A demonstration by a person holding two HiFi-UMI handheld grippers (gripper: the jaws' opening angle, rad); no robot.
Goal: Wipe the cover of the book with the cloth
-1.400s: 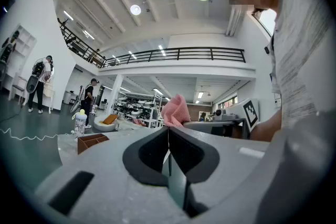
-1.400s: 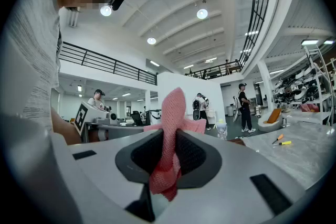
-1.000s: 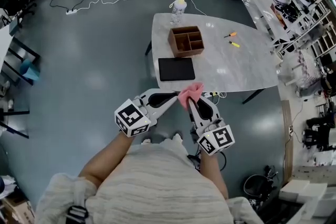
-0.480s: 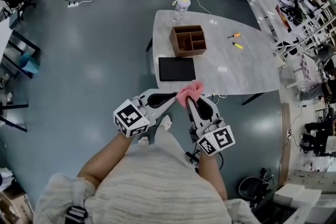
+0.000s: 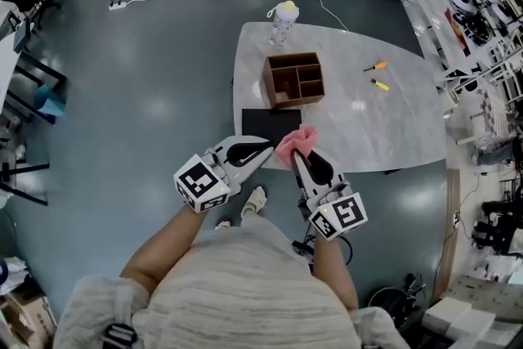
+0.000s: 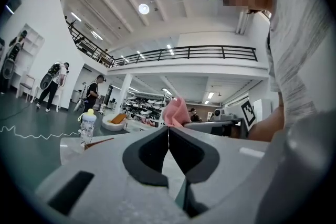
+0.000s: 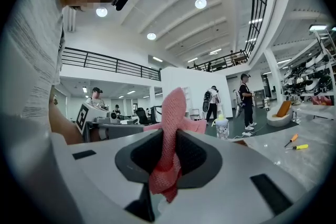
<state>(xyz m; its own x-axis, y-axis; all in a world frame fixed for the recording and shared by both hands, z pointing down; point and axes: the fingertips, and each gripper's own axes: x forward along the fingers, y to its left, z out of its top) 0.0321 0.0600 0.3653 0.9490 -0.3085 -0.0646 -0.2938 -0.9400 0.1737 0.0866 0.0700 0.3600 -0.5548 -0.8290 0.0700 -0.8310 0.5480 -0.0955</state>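
A black book lies flat at the near edge of the marble table, partly hidden behind my grippers. My right gripper is shut on a pink mesh cloth, which sticks up past the jaw tips. My left gripper is shut with nothing between its jaws, its tips close beside the cloth. Both grippers hover in front of the table's near edge, above the floor.
A brown wooden organiser box stands just behind the book. A bottle sits at the table's far end, and two screwdrivers lie to the right. Racks and shelves line the right side. People stand in the background.
The table and book sit nearer to me and lower in the head view; the book's near edge is now behind the grippers. Both grippers keep their pose.
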